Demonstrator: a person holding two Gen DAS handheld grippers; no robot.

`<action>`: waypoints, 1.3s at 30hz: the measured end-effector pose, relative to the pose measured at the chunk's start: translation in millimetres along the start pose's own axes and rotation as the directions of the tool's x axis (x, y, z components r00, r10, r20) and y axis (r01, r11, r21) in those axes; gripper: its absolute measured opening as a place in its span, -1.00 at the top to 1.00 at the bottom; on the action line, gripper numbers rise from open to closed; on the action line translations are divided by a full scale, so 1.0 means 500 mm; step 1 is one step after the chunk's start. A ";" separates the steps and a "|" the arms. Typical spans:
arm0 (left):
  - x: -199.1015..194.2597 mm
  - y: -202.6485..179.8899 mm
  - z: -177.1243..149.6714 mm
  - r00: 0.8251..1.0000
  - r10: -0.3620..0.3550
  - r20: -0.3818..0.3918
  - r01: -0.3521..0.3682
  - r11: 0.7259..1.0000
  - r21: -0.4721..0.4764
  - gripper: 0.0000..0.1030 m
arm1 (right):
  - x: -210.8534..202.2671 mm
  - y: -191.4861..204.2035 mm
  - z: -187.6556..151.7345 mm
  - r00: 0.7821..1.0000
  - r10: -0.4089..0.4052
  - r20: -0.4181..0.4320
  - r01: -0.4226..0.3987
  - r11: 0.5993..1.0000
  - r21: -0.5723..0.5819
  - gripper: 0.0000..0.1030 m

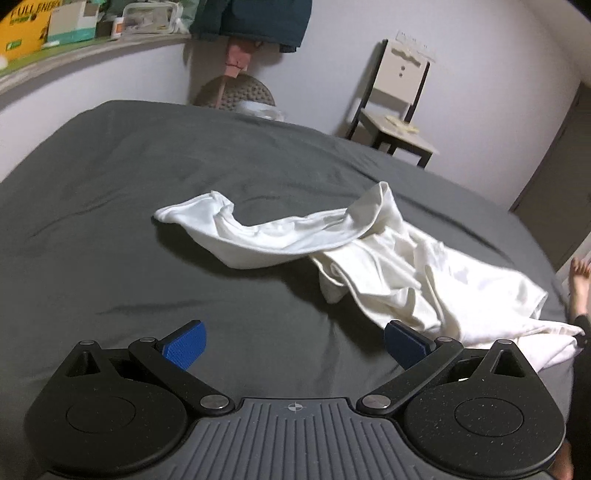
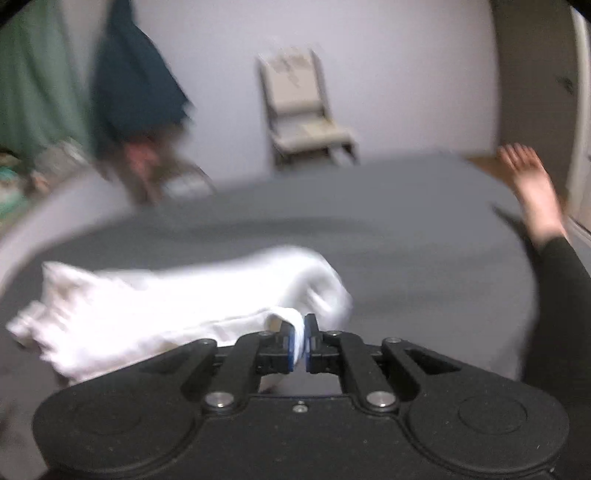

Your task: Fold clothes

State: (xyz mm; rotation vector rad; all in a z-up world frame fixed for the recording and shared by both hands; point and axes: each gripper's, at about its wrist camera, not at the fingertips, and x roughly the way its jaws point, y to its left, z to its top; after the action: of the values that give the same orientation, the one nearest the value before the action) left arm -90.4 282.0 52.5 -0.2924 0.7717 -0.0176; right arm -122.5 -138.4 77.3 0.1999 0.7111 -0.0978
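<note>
A crumpled white garment [image 1: 373, 266] lies on the dark grey bed [image 1: 147, 184], one sleeve stretched to the left. My left gripper [image 1: 295, 345] is open and empty, low over the sheet, with the garment just ahead and to its right. In the right wrist view, which is blurred, my right gripper [image 2: 304, 341] is shut on an edge of the white garment [image 2: 155, 310], and the cloth trails away to the left over the bed [image 2: 406, 240].
A chair [image 1: 397, 99] stands by the wall beyond the bed. A dark jacket [image 1: 255, 18] hangs on the wall, and a shelf [image 1: 74, 48] with boxes is at upper left. The person's bare foot [image 2: 532, 192] rests at the bed's right edge.
</note>
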 end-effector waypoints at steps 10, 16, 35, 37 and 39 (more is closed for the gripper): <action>-0.020 0.061 -0.001 0.998 0.004 0.060 0.007 0.984 -0.178 -1.00 | -0.033 0.034 0.126 0.969 0.180 0.168 -0.151 0.973 -0.175 -0.14; -0.022 0.040 -0.002 0.998 0.005 0.057 0.002 0.992 -0.124 -1.00 | 0.016 0.006 0.287 0.934 0.136 0.332 -0.060 0.972 -0.229 -0.33; 0.001 -0.092 0.000 0.999 -0.004 0.047 -0.007 0.973 0.229 -1.00 | 0.002 -0.118 0.404 0.889 0.321 0.326 -0.256 0.940 -0.226 -0.32; 0.018 -0.129 -0.005 0.999 -0.003 0.054 -0.016 0.940 0.342 -1.00 | -0.026 -0.065 0.360 0.875 0.413 0.254 -0.329 0.890 -0.315 -0.33; 0.034 -0.166 -0.015 0.998 0.021 0.061 -0.048 0.880 0.472 -1.00 | -0.049 0.003 0.299 0.857 0.493 0.152 -0.401 0.821 -0.406 -0.35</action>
State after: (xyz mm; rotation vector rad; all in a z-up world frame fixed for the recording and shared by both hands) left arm -75.7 198.5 58.2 0.1891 0.6936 -0.1633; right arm -45.2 -168.7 204.2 -0.0048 0.4001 0.4594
